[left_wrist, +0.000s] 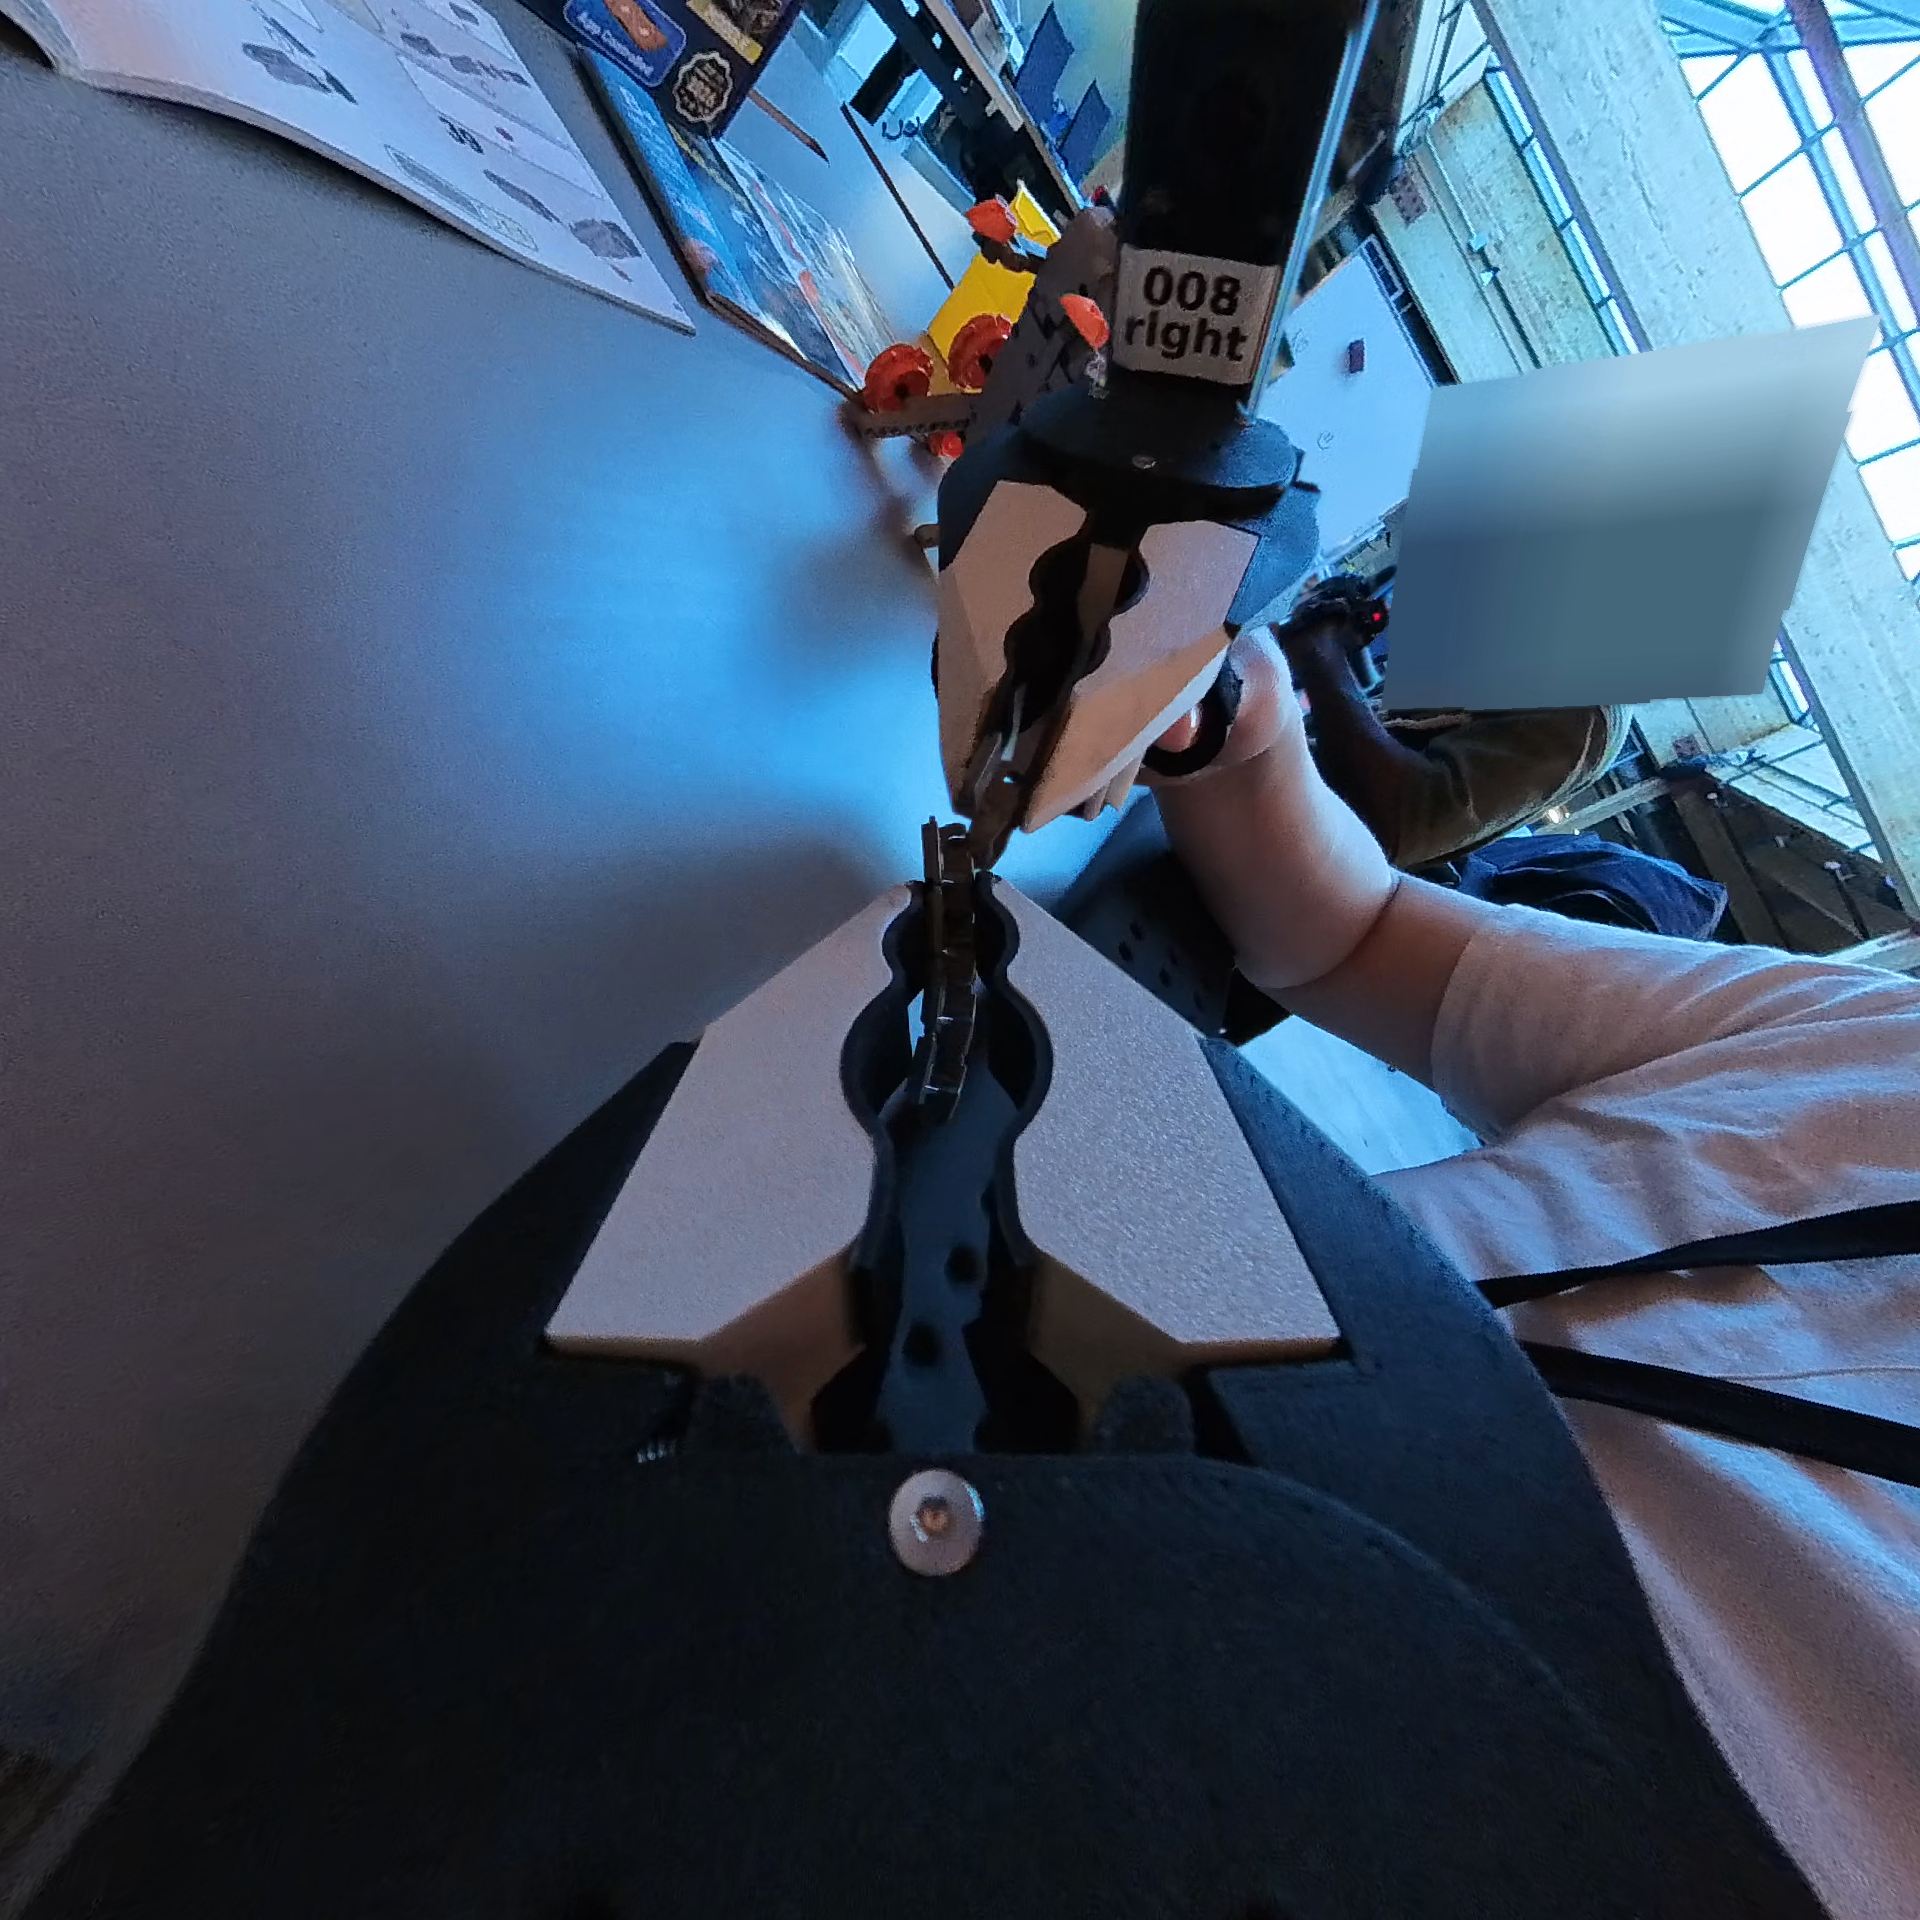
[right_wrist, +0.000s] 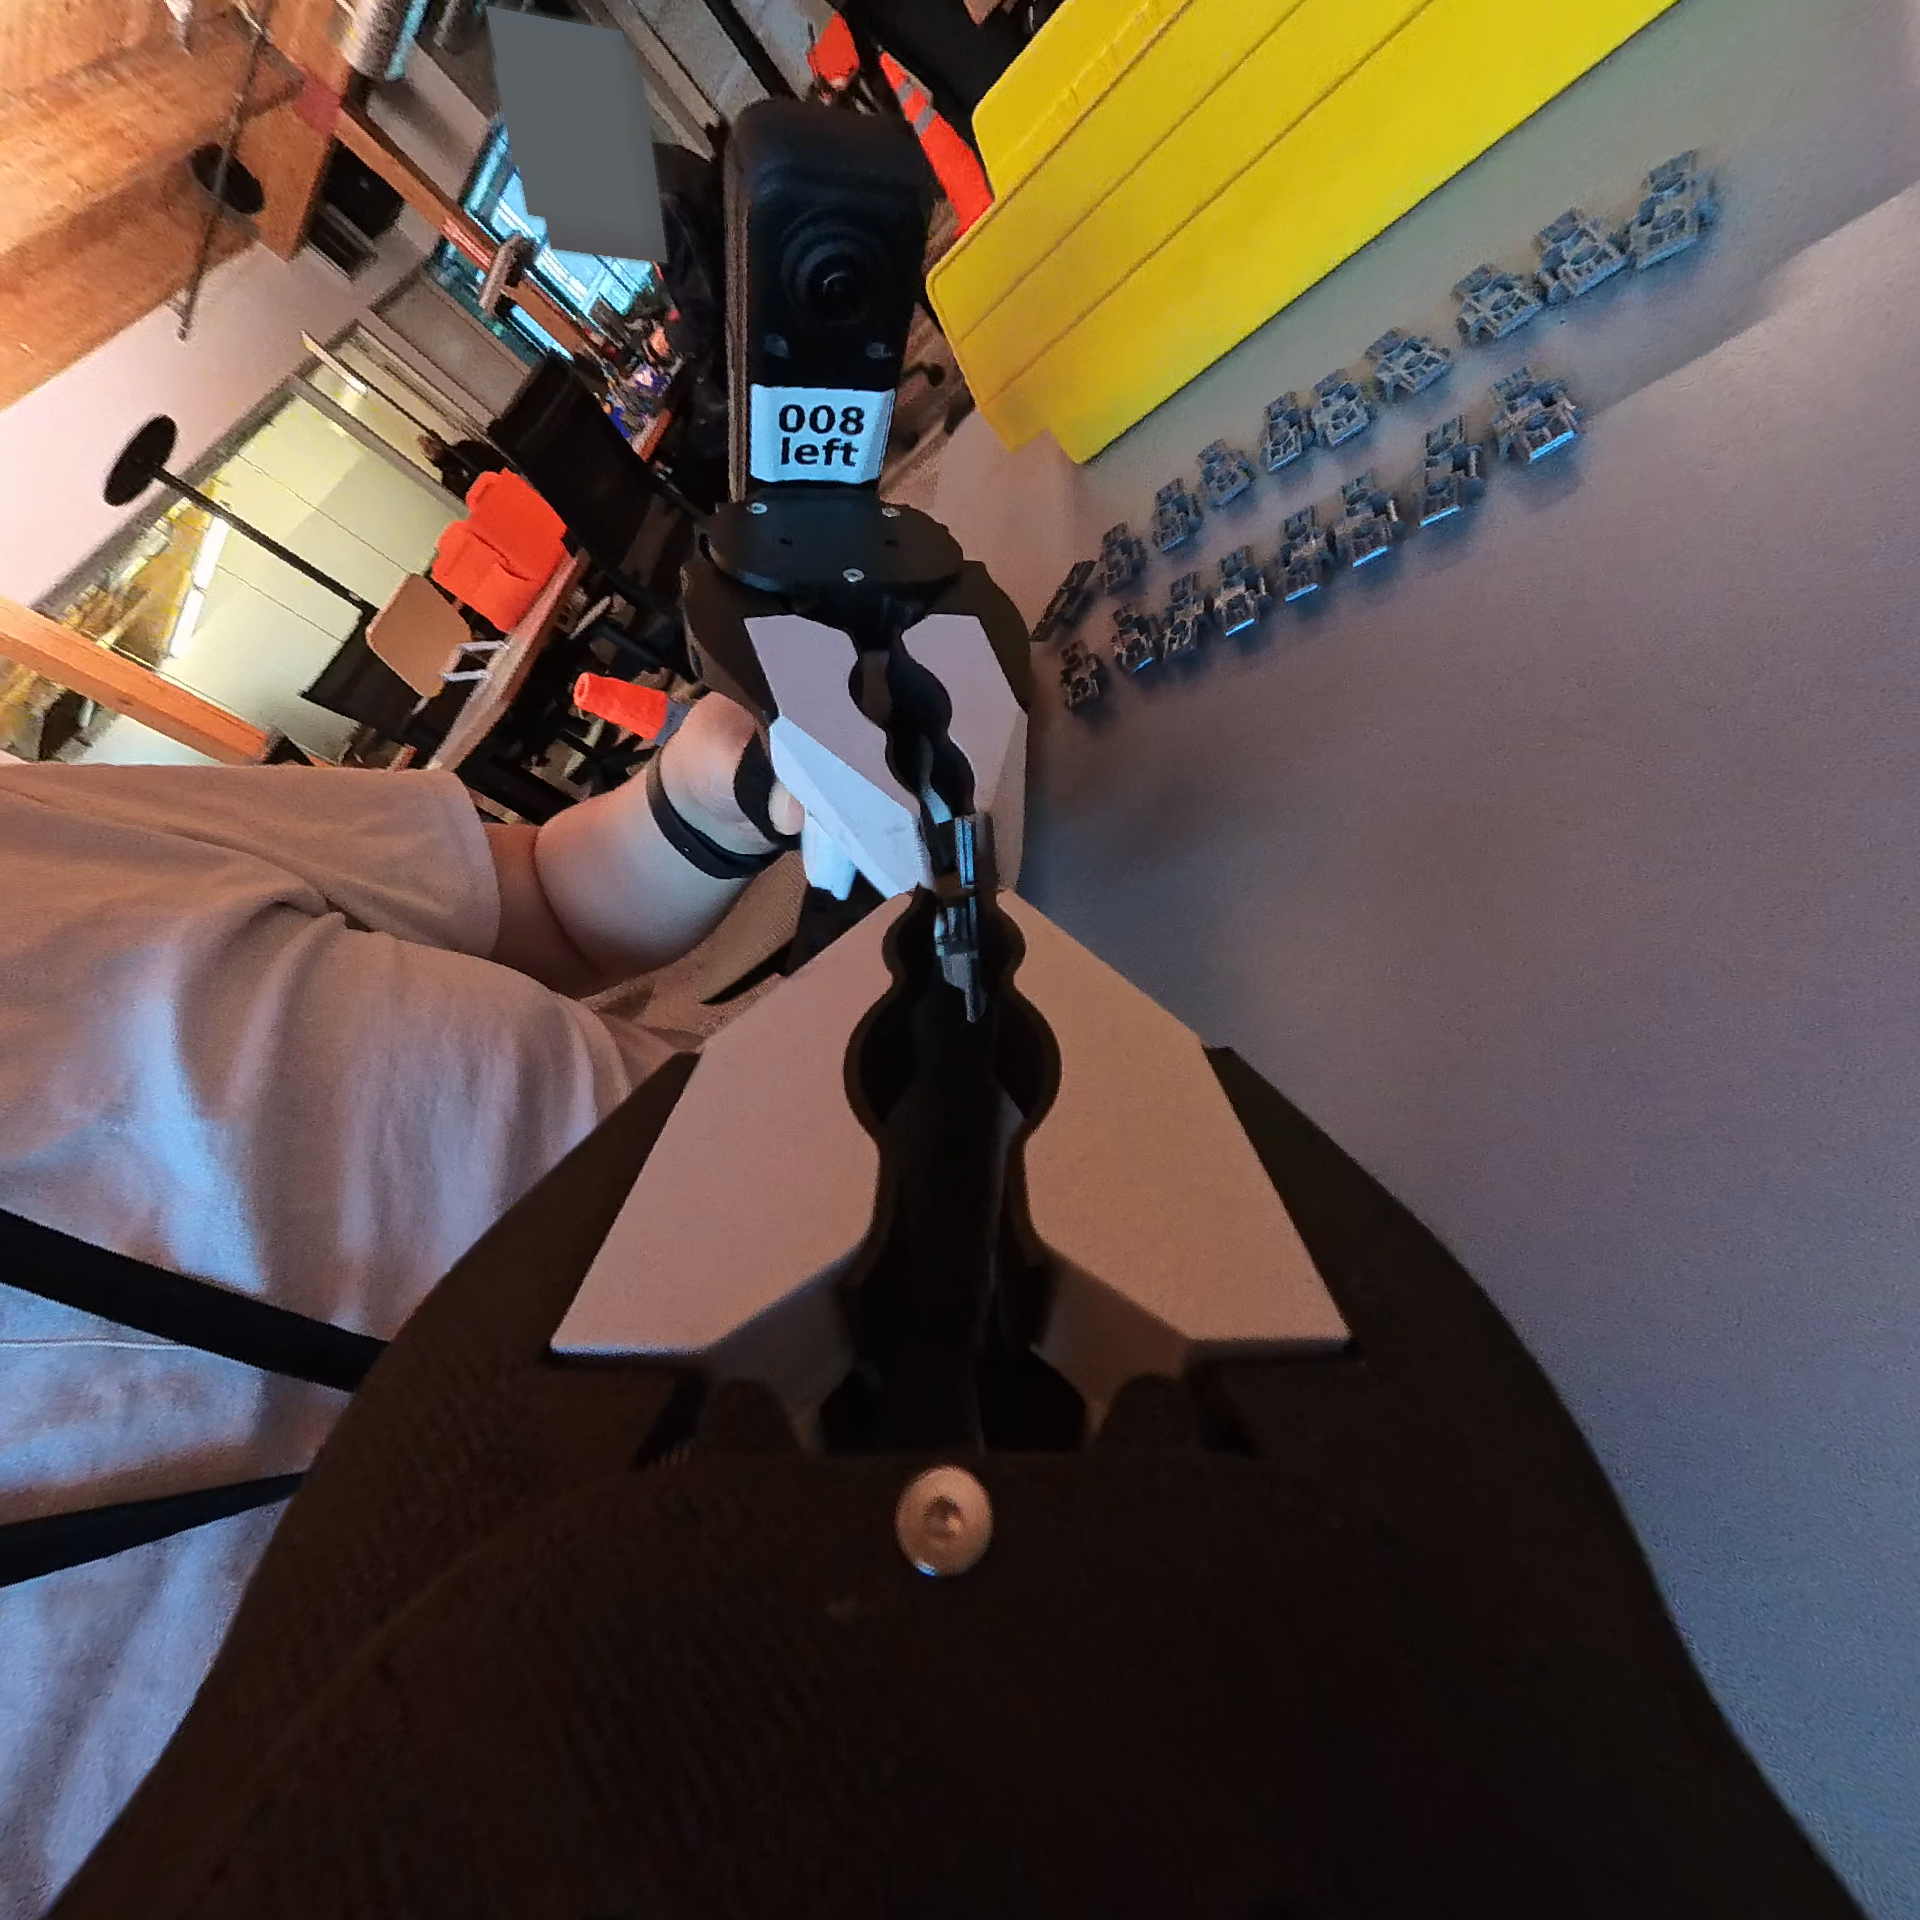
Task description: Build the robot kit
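In the left wrist view my left gripper (left_wrist: 951, 891) is shut on a short chain of dark track links (left_wrist: 943, 997) that sticks out past its fingertips. My right gripper (left_wrist: 985, 821) comes in from above, shut on one dark link (left_wrist: 1000, 758), and its tip touches the end of the chain. In the right wrist view my right gripper (right_wrist: 961, 906) is shut on the small dark link (right_wrist: 961, 951). The left gripper (right_wrist: 961, 868) faces it tip to tip with its dark chain (right_wrist: 966, 836). Both are held above the grey table (left_wrist: 312, 727).
An open instruction booklet (left_wrist: 416, 135), a printed box (left_wrist: 758, 249) and a yellow toy vehicle with orange wheels (left_wrist: 971, 332) lie at the table's far side. Two rows of loose dark links (right_wrist: 1351, 468) and yellow trays (right_wrist: 1247, 208) lie on the table (right_wrist: 1558, 987). A person's arms hold both grippers. Only a small space, under 4 cm, lies between the two pairs of fingers.
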